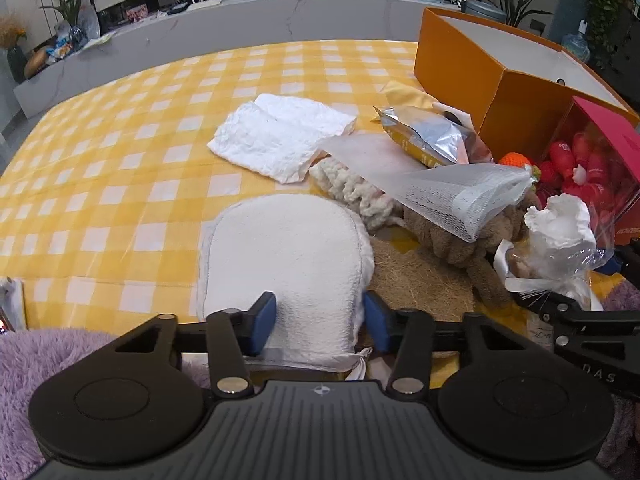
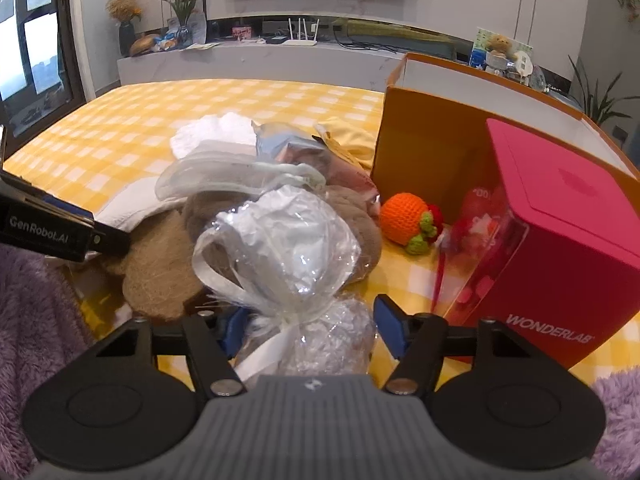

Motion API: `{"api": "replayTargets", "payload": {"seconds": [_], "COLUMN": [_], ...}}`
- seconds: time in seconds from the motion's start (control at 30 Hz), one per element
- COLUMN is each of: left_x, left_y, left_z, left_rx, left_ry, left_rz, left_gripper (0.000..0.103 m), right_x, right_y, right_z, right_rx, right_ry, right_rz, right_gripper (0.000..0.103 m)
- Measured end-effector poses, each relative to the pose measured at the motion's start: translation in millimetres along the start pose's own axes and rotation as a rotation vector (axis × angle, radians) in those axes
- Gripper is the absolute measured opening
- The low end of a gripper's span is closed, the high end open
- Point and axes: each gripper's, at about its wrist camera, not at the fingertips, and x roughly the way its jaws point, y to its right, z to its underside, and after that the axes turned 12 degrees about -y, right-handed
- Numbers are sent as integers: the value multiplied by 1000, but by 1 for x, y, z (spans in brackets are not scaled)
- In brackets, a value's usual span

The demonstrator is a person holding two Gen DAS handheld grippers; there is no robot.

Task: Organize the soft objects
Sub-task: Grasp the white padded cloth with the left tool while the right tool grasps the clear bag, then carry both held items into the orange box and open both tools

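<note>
My left gripper has its blue pads on either side of a white fleecy pad lying on the yellow checked cloth; the jaws stand wide and seem to touch its edges. My right gripper has its jaws around a clear cellophane bag of white paper tied with white ribbon. A pile beside it holds a brown plush toy, a white mesh bag, a cream yarn piece, a foil pouch and a coir mat. An orange crochet toy lies by the box.
An open orange box lies on its side at the right, with a pink Wonderlab box in front of it. A folded white cloth lies mid-table. Purple fluffy fabric borders the near edge.
</note>
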Motion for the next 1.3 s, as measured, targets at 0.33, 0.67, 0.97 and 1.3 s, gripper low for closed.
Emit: {"api": "replayTargets", "payload": {"seconds": [0.33,0.67,0.97,1.3], "left_x": [-10,-52,-107,-134], "left_y": [-1,-4,12,44], "left_z": [5,16,13,-36], "left_rx": [-12,-46,-21,57], "left_ry": [74,225,383,455], "left_rz": [-2,25,77,226], "left_gripper": [18,11,10,10], "right_x": [-8,-44,-74,-126], "right_y": [-1,0,12,54], "right_z": [3,13,15,-18], "right_rx": [-12,-7,29,90], "right_ry": [35,128,191,298], "right_rz": [-2,-13,-27,-22], "right_gripper": [59,58,58,58]}}
